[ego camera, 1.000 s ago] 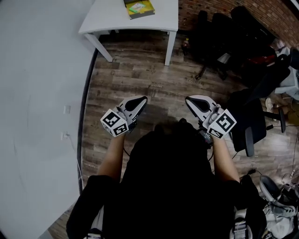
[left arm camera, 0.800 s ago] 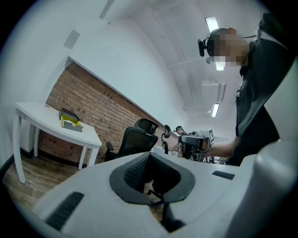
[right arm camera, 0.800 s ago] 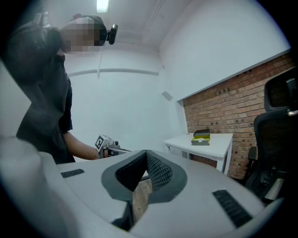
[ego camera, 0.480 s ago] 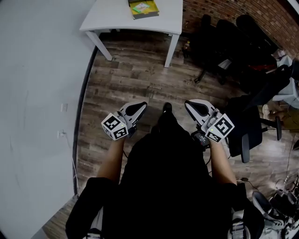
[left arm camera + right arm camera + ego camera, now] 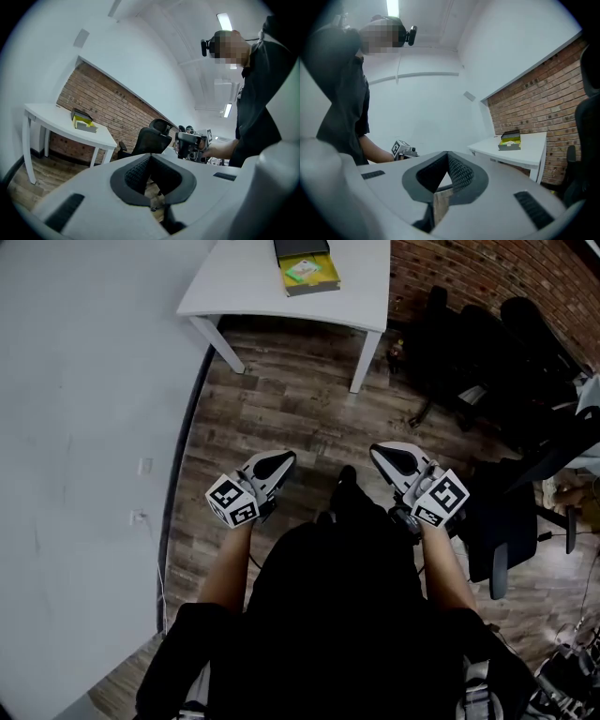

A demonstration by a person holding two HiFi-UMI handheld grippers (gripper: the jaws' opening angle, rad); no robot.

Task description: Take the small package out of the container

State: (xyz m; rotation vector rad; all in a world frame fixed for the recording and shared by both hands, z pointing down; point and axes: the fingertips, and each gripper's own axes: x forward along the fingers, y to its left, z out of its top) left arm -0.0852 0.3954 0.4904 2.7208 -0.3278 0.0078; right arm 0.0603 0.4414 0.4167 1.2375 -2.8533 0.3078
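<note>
- Both tongs, the left tongs [image 5: 277,462] and the right tongs [image 5: 392,455], are pressed together with nothing between them, held level above the wooden floor [image 5: 281,399].
- Small package [image 5: 310,274]: flat, yellow with a green patch, lying in the dark open container [image 5: 300,247].
- That container sits on the white counter [image 5: 244,287] beside the brick wall [image 5: 469,268], well apart from both tongs.

The white worktop [image 5: 246,285] and the container [image 5: 306,266] on it are cut by the head view's top edge; the container's contents are too small to tell.
</note>
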